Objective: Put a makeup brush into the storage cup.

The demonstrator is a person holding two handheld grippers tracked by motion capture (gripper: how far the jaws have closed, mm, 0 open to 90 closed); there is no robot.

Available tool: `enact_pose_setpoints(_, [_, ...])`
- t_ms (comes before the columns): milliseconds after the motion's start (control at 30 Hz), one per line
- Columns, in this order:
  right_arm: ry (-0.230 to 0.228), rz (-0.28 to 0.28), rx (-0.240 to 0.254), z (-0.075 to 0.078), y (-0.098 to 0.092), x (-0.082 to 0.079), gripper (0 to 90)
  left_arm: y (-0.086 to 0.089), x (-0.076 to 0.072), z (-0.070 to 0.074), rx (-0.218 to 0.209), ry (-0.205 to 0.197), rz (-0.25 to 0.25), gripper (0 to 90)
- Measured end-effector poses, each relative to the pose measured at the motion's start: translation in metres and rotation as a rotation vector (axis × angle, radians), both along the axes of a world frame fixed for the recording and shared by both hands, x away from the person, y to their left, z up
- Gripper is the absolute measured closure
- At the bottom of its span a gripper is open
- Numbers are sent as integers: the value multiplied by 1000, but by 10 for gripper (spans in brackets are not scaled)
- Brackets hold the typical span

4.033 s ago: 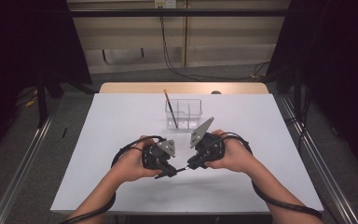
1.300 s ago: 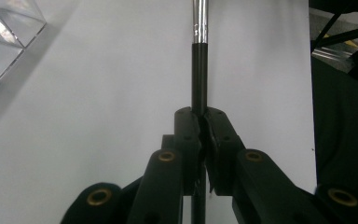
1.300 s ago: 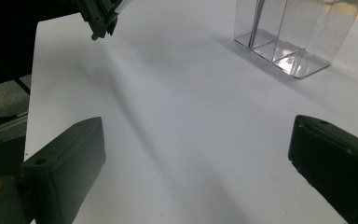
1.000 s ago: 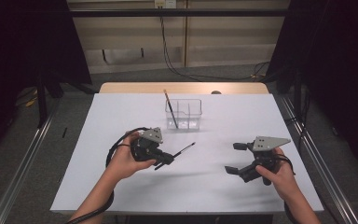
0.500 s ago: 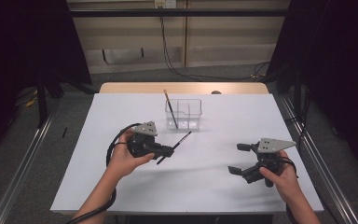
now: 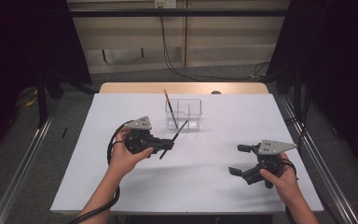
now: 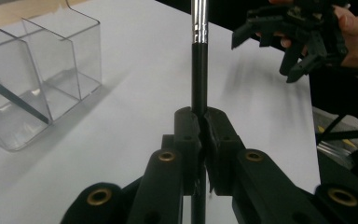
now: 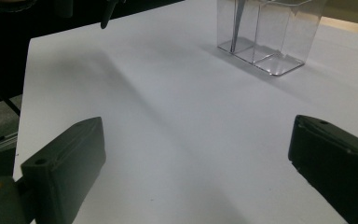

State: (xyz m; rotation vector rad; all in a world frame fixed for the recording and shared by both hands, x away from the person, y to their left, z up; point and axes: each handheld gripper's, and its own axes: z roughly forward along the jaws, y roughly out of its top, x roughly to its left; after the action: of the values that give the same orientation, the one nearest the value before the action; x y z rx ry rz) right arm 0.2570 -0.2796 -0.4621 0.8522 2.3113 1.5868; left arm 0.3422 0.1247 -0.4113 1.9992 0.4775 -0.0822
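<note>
While left gripper (image 6: 168, 143) clamps the black brush (image 6: 177, 134) mid-handle, tip could clip the clear organizer's (image 6: 193, 108) rim near table's far edge (right gripper (image 6: 238, 159) idle, wide open).

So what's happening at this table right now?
A person works two tongs over a white table. The left tongs are shut on a thin black brush, holding it close to a clear divided bin where another brush already leans. The right tongs sit open and empty near the table's right side.
</note>
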Motion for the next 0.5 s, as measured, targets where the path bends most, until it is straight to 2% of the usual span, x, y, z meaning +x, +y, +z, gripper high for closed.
enact_pose_setpoints(167, [-3,-5,4,-1,-1,0,36,2,3,-1,-64,9,37,844])
enact_pose_setpoints(500, [-7,-12,23,-3,-1,0,36,1,8,-1,-135,-6,102,843])
